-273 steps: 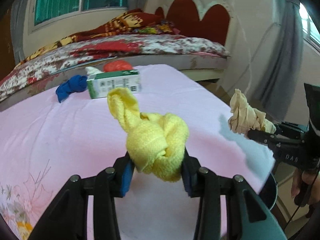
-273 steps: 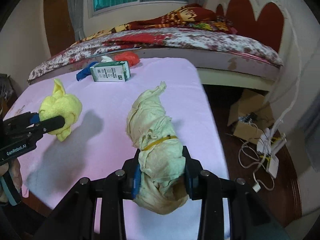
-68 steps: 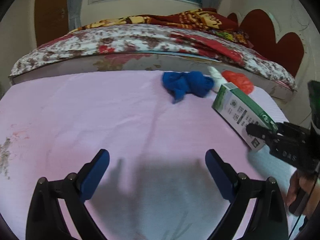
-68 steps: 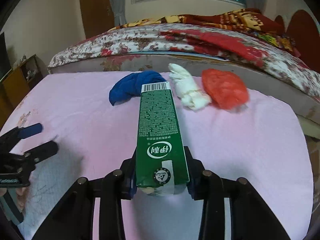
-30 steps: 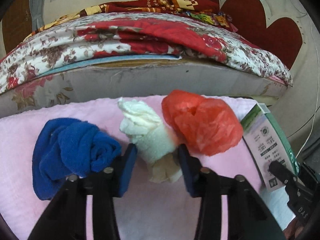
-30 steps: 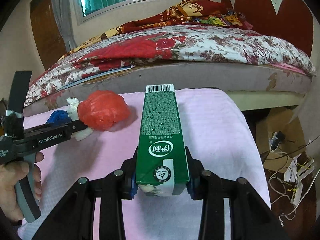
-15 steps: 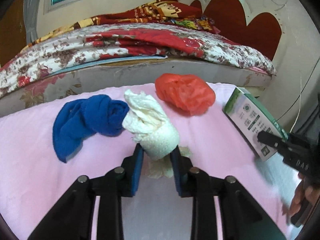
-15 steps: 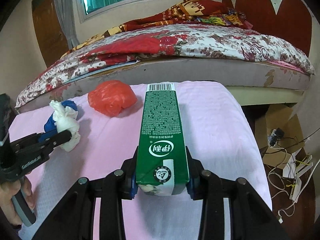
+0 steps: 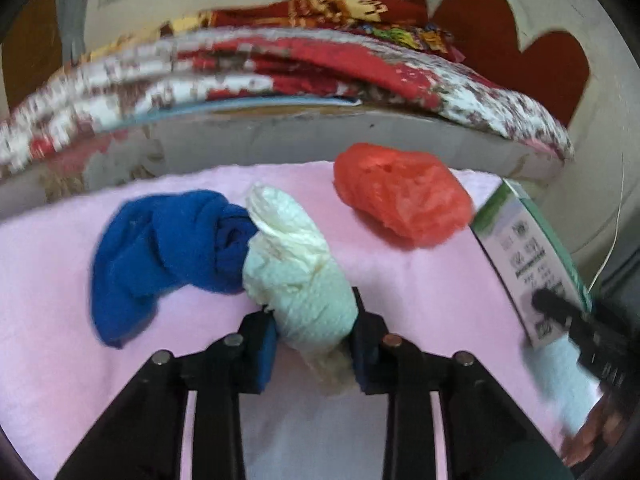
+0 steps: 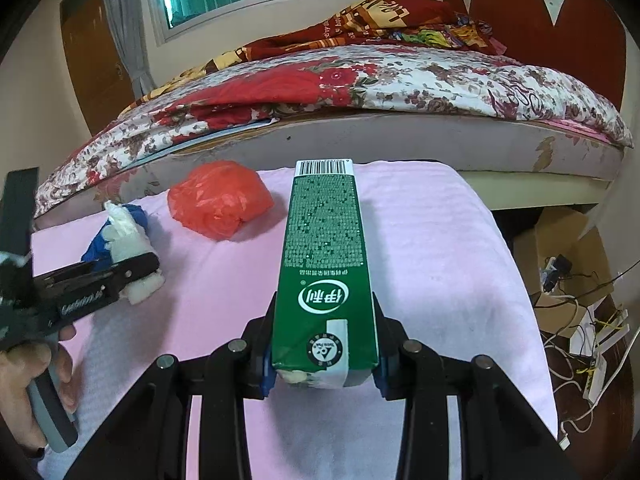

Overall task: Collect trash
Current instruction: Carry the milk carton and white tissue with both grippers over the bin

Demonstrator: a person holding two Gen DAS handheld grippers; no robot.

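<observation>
Gripping a wad of white paper towel (image 9: 298, 280), the left tongs (image 9: 314, 344) have their blue pads (image 9: 264, 346) pressed against both sides of it, closed tight around the bundle; the wad sticks forward and upward out of the tongs, its far end touching a crumpled blue cloth (image 9: 160, 248) that lies on the pink surface (image 9: 60, 360); a scrunched red plastic bag (image 9: 400, 196) sits on the same surface, beyond and to the right of the wad, apart from it; in the right wrist view the wad appears lifted just over the cloth, though whether it clears the surface fully cannot be told.

The right tongs (image 10: 324, 360) clamp a green milk carton (image 10: 324, 248) by its near end, partly open to the carton's width, pads against both long sides; the carton points away over the surface with its barcode end farthest out; a hand (image 10: 24, 384) holds the left tool's grey handle at the left edge; behind the surface runs a bed (image 10: 360, 80) covered with a floral quilt; on the floor to the right lie tangled cables (image 10: 580, 320).
</observation>
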